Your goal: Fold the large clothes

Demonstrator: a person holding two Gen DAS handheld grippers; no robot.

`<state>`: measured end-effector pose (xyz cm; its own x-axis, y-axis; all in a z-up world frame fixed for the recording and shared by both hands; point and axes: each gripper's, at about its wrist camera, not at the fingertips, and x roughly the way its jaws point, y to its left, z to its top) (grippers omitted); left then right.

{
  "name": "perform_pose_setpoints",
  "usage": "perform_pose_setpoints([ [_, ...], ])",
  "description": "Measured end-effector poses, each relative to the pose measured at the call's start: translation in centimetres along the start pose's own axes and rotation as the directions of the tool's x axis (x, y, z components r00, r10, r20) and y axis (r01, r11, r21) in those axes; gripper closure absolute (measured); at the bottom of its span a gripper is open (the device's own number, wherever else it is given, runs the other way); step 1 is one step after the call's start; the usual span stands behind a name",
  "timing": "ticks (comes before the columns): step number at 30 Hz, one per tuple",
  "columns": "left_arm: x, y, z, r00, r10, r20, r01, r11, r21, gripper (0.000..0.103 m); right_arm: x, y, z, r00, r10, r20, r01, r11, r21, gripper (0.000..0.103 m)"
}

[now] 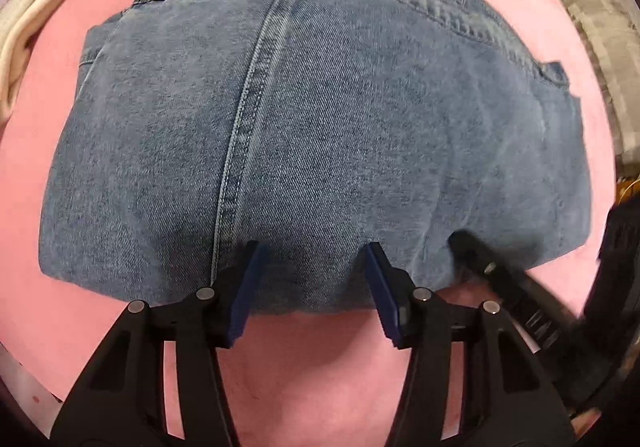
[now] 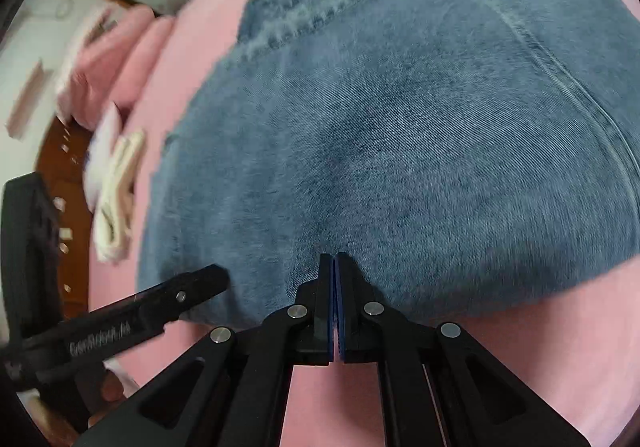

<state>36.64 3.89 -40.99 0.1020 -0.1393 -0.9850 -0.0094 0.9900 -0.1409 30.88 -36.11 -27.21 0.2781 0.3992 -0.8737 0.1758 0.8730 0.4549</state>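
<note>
A pair of blue denim jeans (image 1: pixel 312 135) lies folded into a compact stack on a pink surface (image 1: pixel 304 367); it also fills the right wrist view (image 2: pixel 420 151). My left gripper (image 1: pixel 314 247) is open, its blue-padded fingers resting on the near edge of the jeans with nothing between them. My right gripper (image 2: pixel 335 259) is shut with its pads together, tips pressed on the near edge of the denim; no fabric shows between the pads. The right gripper shows at the right of the left wrist view (image 1: pixel 464 243), and the left gripper shows at the left of the right wrist view (image 2: pixel 212 279).
A folded cream cloth (image 1: pixel 28 31) lies on the pink surface to the left; it shows in the right wrist view (image 2: pixel 118 195) too. Pink fabric (image 2: pixel 116 59) is bunched beyond it. A wooden floor (image 2: pixel 60 155) lies past the surface's edge.
</note>
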Motion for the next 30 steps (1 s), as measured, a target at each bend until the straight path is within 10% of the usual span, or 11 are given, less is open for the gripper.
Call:
perform_pose_setpoints([
  [5, -0.5, 1.3, -0.2, 0.982, 0.167, 0.085, -0.161, 0.984, -0.077, 0.062, -1.5, -3.3, 2.8, 0.999, -0.034, -0.01, 0.034, 0.999, -0.011, 0.103],
  [8, -0.7, 5.6, -0.4, 0.928, 0.365, 0.07, -0.343, 0.914, -0.217, 0.062, -4.4, -7.1, 3.6, 0.992, -0.129, 0.011, 0.129, 0.991, -0.03, 0.103],
  [10, -0.2, 9.4, -0.7, 0.936, 0.35, 0.021, -0.329, 0.897, -0.295, 0.061, -6.0, -9.8, 4.2, 0.989, -0.145, 0.02, 0.146, 0.989, -0.016, 0.103],
  [12, 0.0, 11.7, -0.8, 0.943, 0.331, 0.015, -0.309, 0.896, -0.318, 0.062, -8.7, -13.5, 4.9, 0.938, -0.336, 0.088, 0.338, 0.941, -0.007, 0.103],
  [14, 0.2, 12.2, -0.4, 0.913, 0.409, 0.01, -0.393, 0.884, -0.255, 0.061, -10.3, -17.1, 5.1, 0.832, -0.543, 0.119, 0.541, 0.84, 0.048, 0.103],
  [17, 0.1, 12.5, -0.3, 0.895, 0.446, -0.001, -0.433, 0.868, -0.245, 0.062, -12.6, -21.3, 5.7, 0.895, -0.433, 0.109, 0.413, 0.895, 0.166, 0.103],
  [20, -1.7, 11.8, -0.6, 0.912, 0.408, 0.039, -0.376, 0.87, -0.319, 0.073, -14.7, -20.4, 5.8, 0.862, -0.48, 0.163, 0.45, 0.873, 0.188, 0.103],
  [25, -2.9, 6.5, -1.9, 0.991, 0.096, 0.097, -0.054, 0.927, -0.37, 0.085, -13.9, -14.8, 4.8, 0.961, -0.135, 0.242, 0.14, 0.99, 0.0, 0.103],
  [30, -0.1, 0.3, -0.2, 0.996, -0.046, 0.078, 0.062, 0.973, -0.22, 0.091, -7.7, -12.3, 3.0, 0.996, 0.083, 0.029, -0.08, 0.993, -0.087, 0.103],
])
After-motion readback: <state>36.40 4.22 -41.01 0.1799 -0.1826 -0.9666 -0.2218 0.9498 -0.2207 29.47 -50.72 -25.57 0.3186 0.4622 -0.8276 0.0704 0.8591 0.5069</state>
